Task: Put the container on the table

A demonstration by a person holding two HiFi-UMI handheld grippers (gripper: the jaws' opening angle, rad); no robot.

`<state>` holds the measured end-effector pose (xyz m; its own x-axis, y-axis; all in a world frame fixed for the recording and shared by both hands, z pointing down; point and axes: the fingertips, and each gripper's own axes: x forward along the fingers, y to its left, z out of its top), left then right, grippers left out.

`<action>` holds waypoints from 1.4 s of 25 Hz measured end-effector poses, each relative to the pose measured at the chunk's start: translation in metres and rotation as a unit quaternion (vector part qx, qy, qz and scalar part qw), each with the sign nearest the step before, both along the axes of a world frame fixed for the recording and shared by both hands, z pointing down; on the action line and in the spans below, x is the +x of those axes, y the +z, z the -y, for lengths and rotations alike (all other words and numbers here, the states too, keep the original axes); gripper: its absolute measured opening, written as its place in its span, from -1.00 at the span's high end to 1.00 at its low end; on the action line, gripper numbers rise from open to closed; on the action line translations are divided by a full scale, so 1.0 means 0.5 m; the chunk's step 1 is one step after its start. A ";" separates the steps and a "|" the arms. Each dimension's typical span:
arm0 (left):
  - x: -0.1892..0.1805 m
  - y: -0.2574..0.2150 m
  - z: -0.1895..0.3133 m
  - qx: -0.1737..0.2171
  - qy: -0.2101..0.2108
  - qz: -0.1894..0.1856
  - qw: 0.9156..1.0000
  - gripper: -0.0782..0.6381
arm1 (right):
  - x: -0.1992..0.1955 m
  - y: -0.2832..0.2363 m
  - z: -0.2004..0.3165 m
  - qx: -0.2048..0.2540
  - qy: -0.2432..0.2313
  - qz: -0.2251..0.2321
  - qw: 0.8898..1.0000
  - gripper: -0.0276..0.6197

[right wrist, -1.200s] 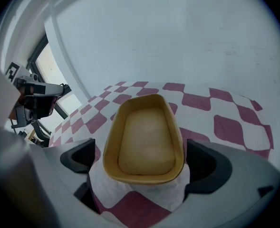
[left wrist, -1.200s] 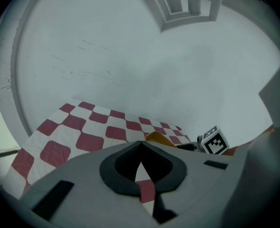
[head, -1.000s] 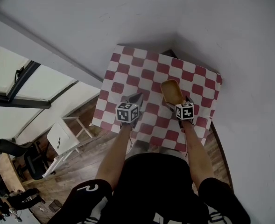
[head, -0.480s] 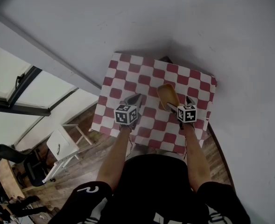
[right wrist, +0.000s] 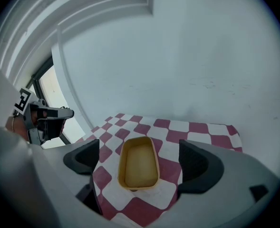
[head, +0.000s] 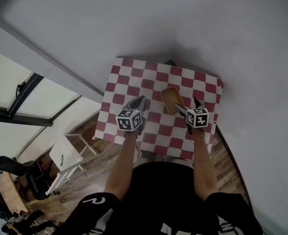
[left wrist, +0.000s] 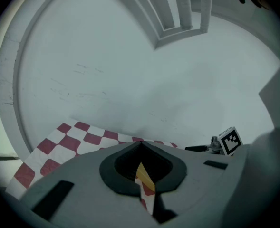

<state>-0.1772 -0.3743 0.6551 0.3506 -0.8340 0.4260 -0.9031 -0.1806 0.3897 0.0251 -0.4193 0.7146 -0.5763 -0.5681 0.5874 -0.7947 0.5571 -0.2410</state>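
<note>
The container (right wrist: 139,164) sits flat on the table (head: 129,82), just ahead of the right gripper (head: 186,105) and a bit below it. That gripper's jaws are wide. They have just been closing a little, but they pinch nothing, and the container lies apart from both. The left gripper (head: 138,103) is off to the side, jaws pressed together and empty. The job looks done. The best move now is to pull the right gripper straight back and up, keeping both jaws off the container's rim so it does not slide or tip.
</note>
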 end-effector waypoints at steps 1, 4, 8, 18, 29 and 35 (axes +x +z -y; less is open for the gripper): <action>0.004 -0.006 -0.002 0.003 -0.001 -0.001 1.000 0.71 | 0.003 -0.012 0.000 0.004 0.005 0.004 1.000 -0.73; 0.016 -0.020 -0.007 0.009 0.001 0.003 1.000 0.71 | 0.012 -0.046 0.000 0.015 0.015 0.015 1.000 -0.68; 0.010 -0.034 -0.015 0.014 -0.021 -0.010 1.000 0.71 | 0.029 -0.083 -0.002 0.030 0.024 0.023 0.999 -0.59; 0.042 -0.087 -0.015 0.039 0.003 0.018 0.999 0.71 | 0.045 -0.160 0.004 0.069 0.029 0.015 0.997 -0.33; 0.051 -0.126 -0.009 0.058 0.020 0.039 0.997 0.71 | 0.062 -0.219 0.012 0.103 0.034 0.002 0.994 -0.04; 0.049 -0.139 -0.004 0.064 0.019 0.040 0.997 0.71 | 0.063 -0.239 0.015 0.117 0.034 -0.005 0.993 0.13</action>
<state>-0.1524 -0.3722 0.5856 0.3518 -0.8704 0.3443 -0.9220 -0.2588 0.2880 0.0564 -0.4268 0.5949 -0.5266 -0.7273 0.4401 -0.8343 0.5416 -0.1032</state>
